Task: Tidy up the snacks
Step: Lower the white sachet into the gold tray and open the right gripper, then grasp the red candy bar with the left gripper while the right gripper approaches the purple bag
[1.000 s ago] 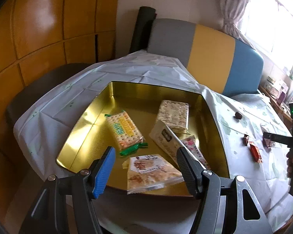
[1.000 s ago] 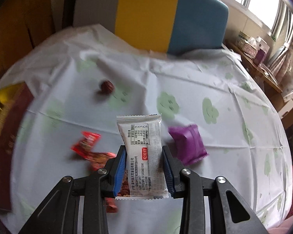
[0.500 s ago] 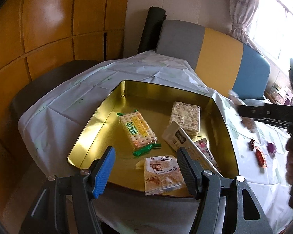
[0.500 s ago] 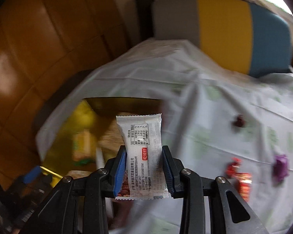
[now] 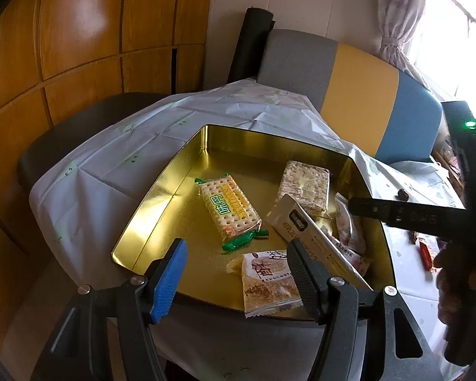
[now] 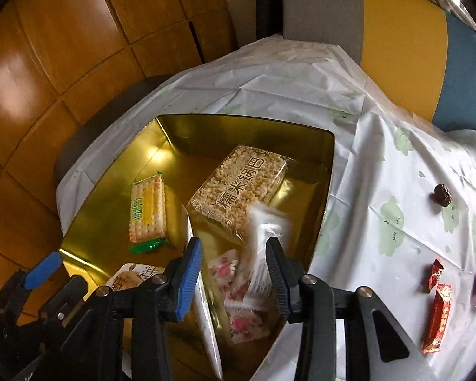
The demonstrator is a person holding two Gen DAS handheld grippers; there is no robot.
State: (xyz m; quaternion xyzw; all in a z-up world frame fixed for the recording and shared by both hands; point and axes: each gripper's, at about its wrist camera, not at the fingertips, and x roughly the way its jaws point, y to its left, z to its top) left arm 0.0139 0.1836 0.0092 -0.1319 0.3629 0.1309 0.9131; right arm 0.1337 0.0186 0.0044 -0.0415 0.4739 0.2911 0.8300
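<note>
The right gripper is opening its jaws over the gold tin, the white snack packet is dropping blurred between them into it, the left gripper is hanging half-open and empty, and next it looks like reaching for the red candies on the tablecloth.

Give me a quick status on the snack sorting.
Right gripper opening, white packet dropping into gold tin. Left gripper open, empty. Nothing blocking.

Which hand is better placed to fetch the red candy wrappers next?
Right. The right gripper, jaws opening over the gold tin as a blurred white packet drops, sits nearest the red wrappers. The left gripper is at the tin's other side.
</note>
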